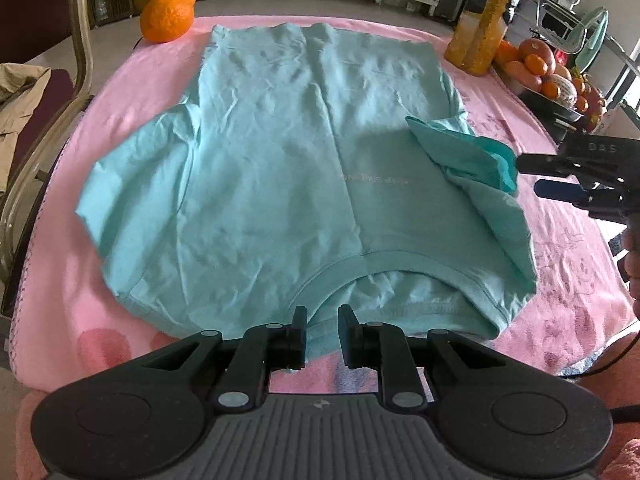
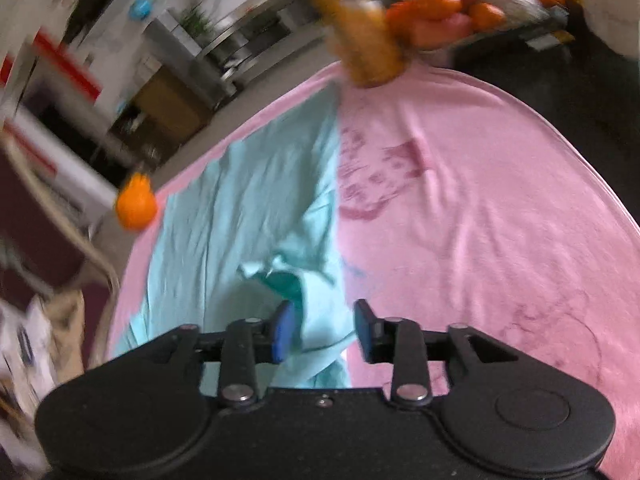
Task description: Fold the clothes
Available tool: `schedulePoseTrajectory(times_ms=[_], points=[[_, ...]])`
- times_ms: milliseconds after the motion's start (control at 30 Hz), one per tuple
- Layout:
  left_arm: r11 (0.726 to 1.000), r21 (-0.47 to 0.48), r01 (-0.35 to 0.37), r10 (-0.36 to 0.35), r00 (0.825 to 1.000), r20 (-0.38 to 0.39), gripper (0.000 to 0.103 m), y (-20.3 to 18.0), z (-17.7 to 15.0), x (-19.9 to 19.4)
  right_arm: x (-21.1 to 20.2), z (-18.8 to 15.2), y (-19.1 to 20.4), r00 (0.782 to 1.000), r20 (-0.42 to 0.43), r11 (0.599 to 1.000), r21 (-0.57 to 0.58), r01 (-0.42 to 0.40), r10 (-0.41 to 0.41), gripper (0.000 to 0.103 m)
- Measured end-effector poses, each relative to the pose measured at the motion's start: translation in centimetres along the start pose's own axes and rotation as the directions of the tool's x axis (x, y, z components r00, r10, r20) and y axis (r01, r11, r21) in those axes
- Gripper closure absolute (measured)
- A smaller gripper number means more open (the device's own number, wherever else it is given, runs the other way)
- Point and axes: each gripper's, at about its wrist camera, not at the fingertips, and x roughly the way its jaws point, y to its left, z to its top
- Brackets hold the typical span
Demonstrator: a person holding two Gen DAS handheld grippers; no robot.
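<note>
A teal T-shirt [image 1: 280, 168] lies flat on the pink table cover [image 1: 568, 264], its collar [image 1: 384, 264] nearest me. My left gripper [image 1: 322, 332] hovers open just in front of the collar, with nothing between its fingers. The shirt's right sleeve [image 1: 460, 148] is turned in over the body. My right gripper [image 1: 534, 176] sits at that sleeve's edge, its blue-padded fingers apart. In the blurred right wrist view the right gripper [image 2: 324, 330] stands open above the T-shirt [image 2: 240, 220], the bunched sleeve [image 2: 280, 276] just ahead of the fingertips.
An orange [image 1: 168, 14] rests at the far left corner of the cover. A tall yellow carton [image 1: 484, 24] and a fruit bowl [image 1: 548, 72] stand at the far right. A chair [image 1: 80, 60] with a beige garment [image 1: 20, 96] is on the left. A hand [image 1: 632, 264] shows at the right edge.
</note>
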Motion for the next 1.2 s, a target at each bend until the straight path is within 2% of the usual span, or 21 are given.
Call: schedulePoseTrajectory(times_ms=[67, 200, 233, 300, 333, 367, 400, 433, 500, 533, 633, 733, 800, 933, 1067, 1167, 1200], points=[[1.000, -0.001, -0.005, 0.005, 1.000, -0.004, 0.084, 0.0, 0.0, 0.2, 0.6, -0.4, 1.3, 1.000, -0.012, 0.997, -0.074, 0.023, -0.024, 0.045], [1.000, 0.011, -0.008, 0.008, 1.000, -0.003, 0.084, -0.3, -0.1, 0.1, 2.2, -1.3, 4.1, 0.990, -0.009, 0.961, -0.243, 0.133, -0.140, 0.046], [1.000, 0.014, -0.009, 0.009, 1.000, -0.001, 0.084, -0.4, -0.1, 0.0, 2.6, -1.6, 4.7, 0.985, -0.004, 0.946, -0.279, 0.167, -0.174, 0.050], [1.000, 0.014, -0.011, 0.011, 1.000, 0.002, 0.084, -0.2, -0.1, -0.2, 3.1, -2.0, 5.5, 0.970, 0.019, 0.914, -0.331, 0.233, -0.241, 0.080], [1.000, 0.013, -0.012, 0.012, 1.000, 0.005, 0.084, -0.2, -0.1, -0.3, 3.0, -2.0, 5.6, 0.961, 0.032, 0.900, -0.344, 0.269, -0.275, 0.089], [1.000, 0.012, -0.013, 0.013, 1.000, 0.008, 0.084, -0.1, -0.1, -0.4, 2.6, -1.6, 5.3, 0.956, 0.043, 0.902, -0.321, 0.287, -0.289, 0.100], [1.000, 0.012, -0.013, 0.013, 1.000, 0.011, 0.084, -0.1, -0.1, -0.4, 2.2, -1.2, 4.9, 0.953, 0.051, 0.907, -0.293, 0.301, -0.300, 0.101], [1.000, 0.013, -0.013, 0.013, 1.000, 0.014, 0.084, -0.2, -0.1, -0.5, 1.4, -0.5, 3.9, 0.958, 0.047, 0.933, -0.219, 0.287, -0.283, 0.101], [1.000, 0.018, -0.001, 0.000, 1.000, 0.024, 0.084, -0.3, 0.0, -0.7, -0.3, 1.0, 1.3, 0.968, 0.033, 0.968, -0.043, 0.248, -0.247, 0.101], [1.000, 0.022, 0.010, -0.011, 1.000, 0.029, 0.084, -0.4, 0.0, -0.9, -1.2, 1.6, -0.4, 0.973, 0.025, 0.972, 0.055, 0.228, -0.230, 0.101], [0.998, 0.046, 0.035, -0.036, 0.999, 0.036, 0.084, -1.2, 0.1, -1.0, -3.8, 2.6, -5.5, 0.968, 0.044, 0.947, 0.222, 0.233, -0.248, 0.101], [0.996, 0.074, 0.042, -0.044, 0.999, 0.021, 0.084, -2.3, -0.1, -0.6, -4.8, 2.7, -9.6, 0.951, 0.055, 0.920, 0.277, 0.277, -0.303, 0.101], [0.995, 0.096, 0.039, -0.040, 0.999, 0.013, 0.084, -2.9, -0.3, -0.4, -4.2, 2.4, -11.9, 0.951, 0.022, 0.906, 0.313, 0.285, -0.308, 0.101], [0.993, 0.113, 0.023, -0.025, 1.000, 0.012, 0.084, -3.1, -0.5, -0.5, -3.7, 1.6, -14.5, 0.926, -0.003, 0.862, 0.364, 0.352, -0.377, 0.098], [0.994, 0.107, 0.022, -0.023, 1.000, 0.017, 0.084, -3.1, 0.2, -0.5, -5.0, 1.9, -15.0, 0.946, 0.001, 0.870, 0.394, 0.297, -0.324, 0.093], [0.990, 0.138, 0.037, -0.040, 0.999, 0.018, 0.084, -4.4, 1.0, -0.2, -4.7, 3.7, -12.9, 0.980, 0.003, 0.932, 0.311, 0.186, -0.197, 0.066], [0.988, 0.152, 0.043, -0.046, 0.999, 0.017, 0.084, -5.0, 1.3, 0.0, -4.3, 4.3, -12.0, 0.985, 0.003, 0.949, 0.269, 0.164, -0.171, 0.065]])
